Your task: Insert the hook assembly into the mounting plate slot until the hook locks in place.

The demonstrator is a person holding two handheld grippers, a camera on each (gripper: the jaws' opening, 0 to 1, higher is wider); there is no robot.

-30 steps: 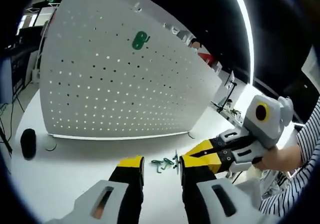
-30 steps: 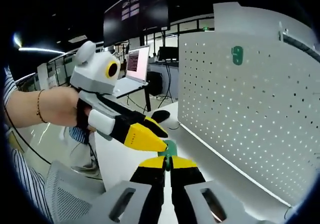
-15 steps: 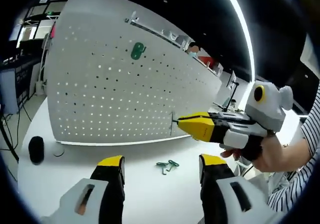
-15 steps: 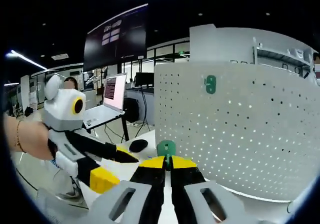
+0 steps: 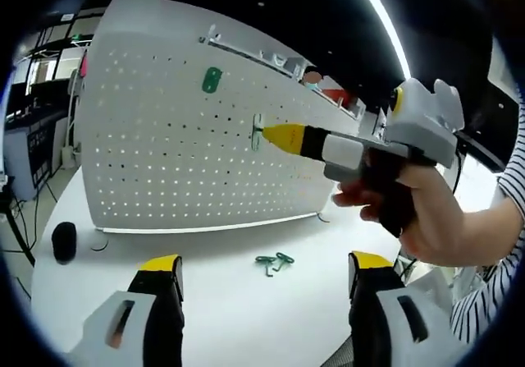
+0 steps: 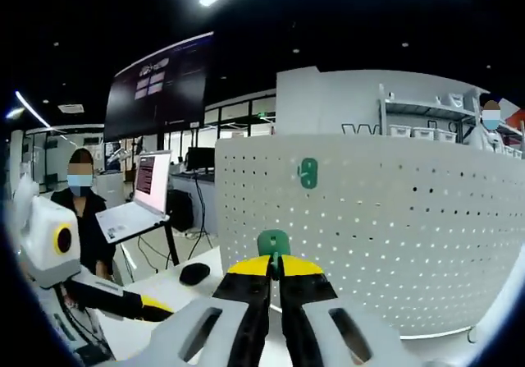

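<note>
Yellow-tipped jaws of the left claw (image 5: 256, 278) stand wide apart at the bottom of the left gripper view, holding nothing, above the white table (image 5: 221, 318). Between them, farther out on the table, lie a few small green hooks (image 5: 274, 261), near the foot of the pegboard (image 5: 164, 137).

A hand (image 5: 426, 219) holds the right claw (image 5: 261, 133) level, its yellow tips reaching the pegboard face. In the right gripper view its jaws are pressed together on a green hook assembly (image 6: 273, 242), which sticks out just past the tips and points at the upright white pegboard.

One green hook (image 5: 212, 80) already hangs high on the pegboard. A black mouse (image 5: 64, 240) sits near the table's left edge.
</note>
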